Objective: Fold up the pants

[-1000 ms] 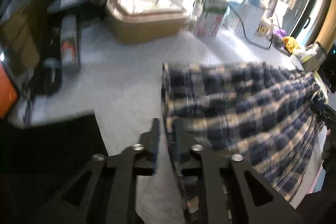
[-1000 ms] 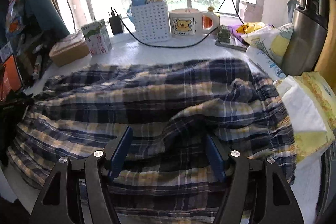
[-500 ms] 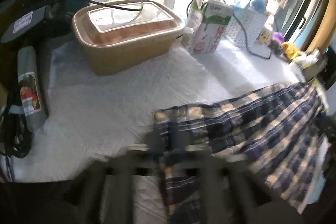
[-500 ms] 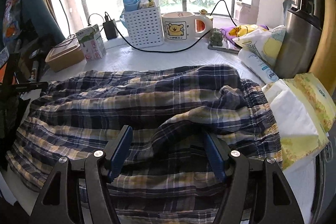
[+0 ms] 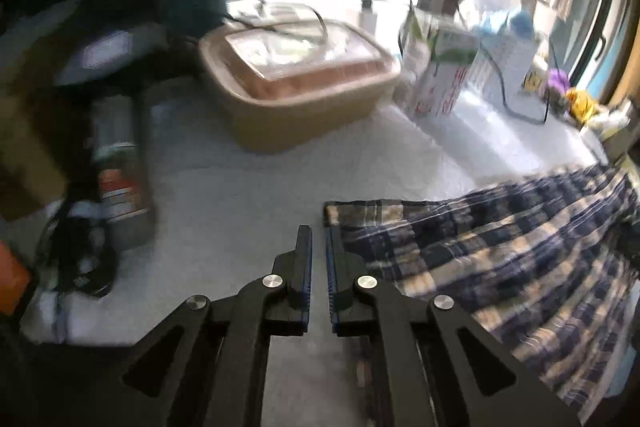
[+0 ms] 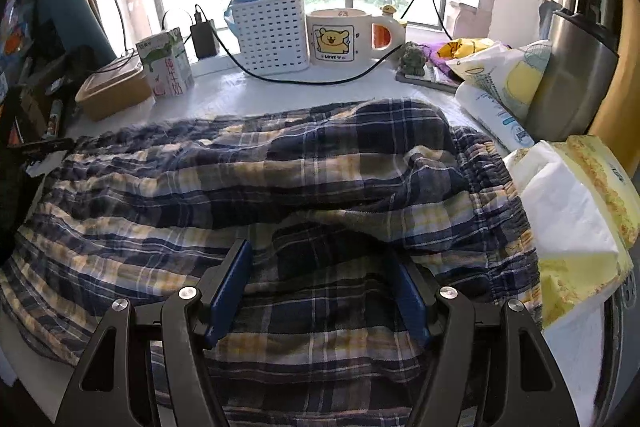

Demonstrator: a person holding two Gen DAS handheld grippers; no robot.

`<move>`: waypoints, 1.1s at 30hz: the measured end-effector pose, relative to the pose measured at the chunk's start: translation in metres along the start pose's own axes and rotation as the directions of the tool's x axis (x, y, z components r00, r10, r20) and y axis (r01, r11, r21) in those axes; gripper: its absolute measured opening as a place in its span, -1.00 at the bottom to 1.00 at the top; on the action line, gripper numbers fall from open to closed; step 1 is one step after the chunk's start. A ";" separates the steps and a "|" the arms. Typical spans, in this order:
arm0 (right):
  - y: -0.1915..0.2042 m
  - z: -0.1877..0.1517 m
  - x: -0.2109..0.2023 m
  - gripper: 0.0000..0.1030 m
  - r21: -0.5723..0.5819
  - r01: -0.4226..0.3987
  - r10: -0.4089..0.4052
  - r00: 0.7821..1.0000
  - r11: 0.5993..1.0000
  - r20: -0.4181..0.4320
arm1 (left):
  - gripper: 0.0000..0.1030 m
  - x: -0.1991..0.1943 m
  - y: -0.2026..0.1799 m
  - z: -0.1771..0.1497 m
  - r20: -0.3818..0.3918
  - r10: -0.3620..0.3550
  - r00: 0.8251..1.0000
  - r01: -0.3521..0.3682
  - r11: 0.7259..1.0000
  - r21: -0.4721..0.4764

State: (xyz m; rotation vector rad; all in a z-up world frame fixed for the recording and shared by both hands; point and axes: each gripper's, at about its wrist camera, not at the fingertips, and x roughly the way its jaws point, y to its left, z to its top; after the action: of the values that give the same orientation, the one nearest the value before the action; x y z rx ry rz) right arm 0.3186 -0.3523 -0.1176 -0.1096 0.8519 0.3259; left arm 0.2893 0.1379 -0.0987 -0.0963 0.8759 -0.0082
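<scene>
Sliding clear of the plaid pants (image 5: 480,259) hem with left gripper (image 5: 318,231) nearly closed, pinching nothing; keeping right gripper (image 6: 320,254) spread wide, straddling a rumpled fold.

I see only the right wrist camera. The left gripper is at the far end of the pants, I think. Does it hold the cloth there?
Observer: No. The left gripper is nearly shut with nothing between its fingers; only the white table cover shows in the slit.
Operator: Where is the pants' edge, then?
Observer: The hem corner of the pants lies flat just beside the gripper's right finger, outside the jaws.
Operator: Is anything on its other side?
Observer: A can with a red label lies at the cover's left edge, well apart from the gripper; it is blurred.
</scene>
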 end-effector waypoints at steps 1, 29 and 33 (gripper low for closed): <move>0.001 0.000 -0.003 0.35 0.003 -0.001 0.001 1.000 1.000 0.007 | -0.87 -0.011 0.001 -0.003 0.016 -0.002 1.000 0.002 1.000 -0.007; 0.040 -0.063 -0.071 0.36 -0.052 -0.097 0.098 0.995 0.994 0.026 | 0.33 -0.100 -0.208 -0.168 -0.004 -0.281 0.960 0.262 0.891 0.370; 0.021 -0.068 -0.077 0.37 -0.010 -0.074 0.074 0.996 0.997 0.040 | 0.33 -0.073 -0.228 -0.173 -0.022 -0.151 0.988 0.145 0.883 0.446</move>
State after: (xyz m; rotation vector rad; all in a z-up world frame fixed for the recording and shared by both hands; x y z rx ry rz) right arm 0.2160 -0.3660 -0.1037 -0.0794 0.8159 0.4004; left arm 0.1170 -0.1002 -0.1329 0.2701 0.8327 -0.3521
